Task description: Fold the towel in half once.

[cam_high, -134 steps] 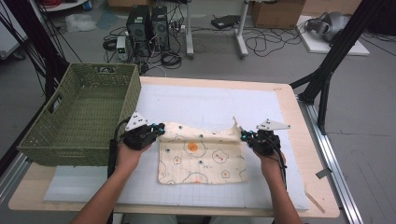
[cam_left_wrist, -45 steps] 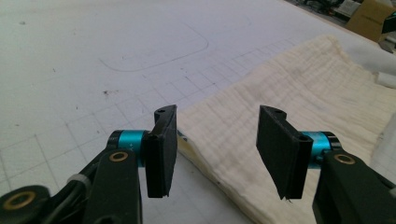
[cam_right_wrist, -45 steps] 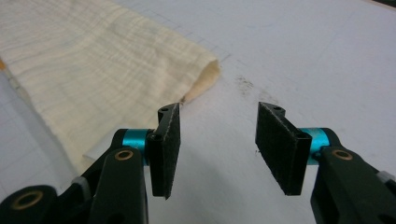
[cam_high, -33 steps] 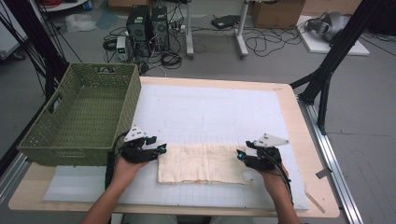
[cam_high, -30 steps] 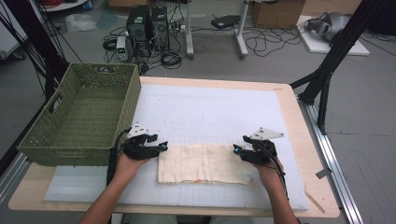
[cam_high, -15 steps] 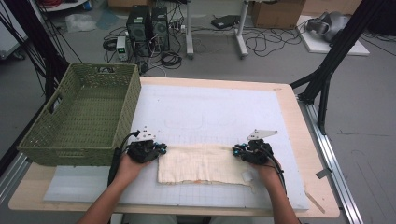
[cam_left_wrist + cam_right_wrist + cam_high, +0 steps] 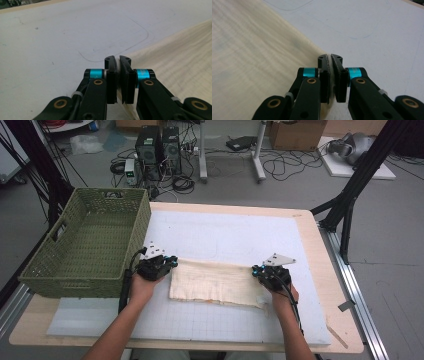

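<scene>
A cream cloth (image 7: 215, 282) lies folded into a long strip on the white mat (image 7: 225, 232). My left gripper (image 7: 171, 262) is at the strip's far left corner. In the left gripper view the left gripper (image 7: 117, 60) is shut, with the cloth (image 7: 175, 55) edge pinched between the jaws. My right gripper (image 7: 256, 269) is at the far right corner. In the right gripper view the right gripper (image 7: 330, 58) is shut on a fold of the cloth (image 7: 249, 50). Both grippers rest low on the mat.
A green woven basket (image 7: 107, 195) stands at the table's left, close beside my left hand. Bare mat stretches beyond the cloth to the far edge. The wooden table edge (image 7: 340, 285) runs along the right. Cables and computer cases sit on the floor behind.
The cloth, spread with its printed side up 4.5 s ago, is now folded into a plain strip. Over the last second both grippers moved slightly away from the person with it.
</scene>
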A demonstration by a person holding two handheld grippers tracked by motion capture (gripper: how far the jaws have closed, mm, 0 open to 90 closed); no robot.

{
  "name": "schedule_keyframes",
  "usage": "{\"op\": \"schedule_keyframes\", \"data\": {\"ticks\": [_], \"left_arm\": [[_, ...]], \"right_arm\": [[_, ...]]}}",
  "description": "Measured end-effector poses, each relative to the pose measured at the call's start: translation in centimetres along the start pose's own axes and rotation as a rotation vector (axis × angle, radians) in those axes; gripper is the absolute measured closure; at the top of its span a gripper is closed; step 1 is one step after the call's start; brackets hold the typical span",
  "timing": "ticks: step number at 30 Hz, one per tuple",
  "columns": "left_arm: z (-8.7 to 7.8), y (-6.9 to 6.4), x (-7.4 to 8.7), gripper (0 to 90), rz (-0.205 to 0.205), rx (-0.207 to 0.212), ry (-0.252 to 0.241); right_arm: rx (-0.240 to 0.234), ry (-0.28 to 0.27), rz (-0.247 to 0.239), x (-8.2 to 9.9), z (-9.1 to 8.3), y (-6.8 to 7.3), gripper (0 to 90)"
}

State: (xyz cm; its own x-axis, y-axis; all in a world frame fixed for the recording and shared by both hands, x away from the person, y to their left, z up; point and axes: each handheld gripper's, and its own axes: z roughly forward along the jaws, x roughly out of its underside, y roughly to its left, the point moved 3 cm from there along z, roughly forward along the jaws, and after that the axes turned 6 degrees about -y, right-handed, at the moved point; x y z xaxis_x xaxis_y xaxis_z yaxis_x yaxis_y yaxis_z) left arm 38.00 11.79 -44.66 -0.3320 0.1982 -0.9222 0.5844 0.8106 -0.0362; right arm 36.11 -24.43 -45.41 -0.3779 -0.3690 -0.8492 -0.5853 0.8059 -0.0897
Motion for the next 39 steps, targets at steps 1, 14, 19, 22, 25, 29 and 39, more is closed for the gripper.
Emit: {"op": "schedule_keyframes", "data": {"ticks": [1,14,19,22,25,29,39], "left_arm": [[0.2,0.0,0.0,84.4,0.003,-0.013,-0.017],[-0.8,0.4,0.4,55.4,-0.030,0.008,0.014],[-1.9,-0.9,1.2,60.0,-0.016,0.098,0.010],[-2.2,-1.7,1.9,63.6,-0.015,0.141,0.039],[-2.5,-2.5,2.7,65.5,-0.005,0.169,0.073],[-2.7,-3.0,3.3,65.7,0.017,0.175,0.108],[-4.0,-3.9,4.0,65.4,0.100,0.181,0.145]], "right_arm": [[0.013,0.007,-0.004,0.0,0.3,-0.1,85.8],[0.093,-0.014,0.025,-0.3,0.8,-0.2,60.3],[0.034,-0.044,0.037,0.1,-0.9,0.5,55.6],[-0.032,-0.055,0.019,0.7,-2.0,1.4,55.5],[-0.072,-0.043,0.000,1.7,-2.8,2.3,56.0],[-0.134,-0.045,0.015,2.5,-3.3,3.2,56.2],[-0.215,0.037,-0.021,3.5,-3.6,4.3,65.7]]}}
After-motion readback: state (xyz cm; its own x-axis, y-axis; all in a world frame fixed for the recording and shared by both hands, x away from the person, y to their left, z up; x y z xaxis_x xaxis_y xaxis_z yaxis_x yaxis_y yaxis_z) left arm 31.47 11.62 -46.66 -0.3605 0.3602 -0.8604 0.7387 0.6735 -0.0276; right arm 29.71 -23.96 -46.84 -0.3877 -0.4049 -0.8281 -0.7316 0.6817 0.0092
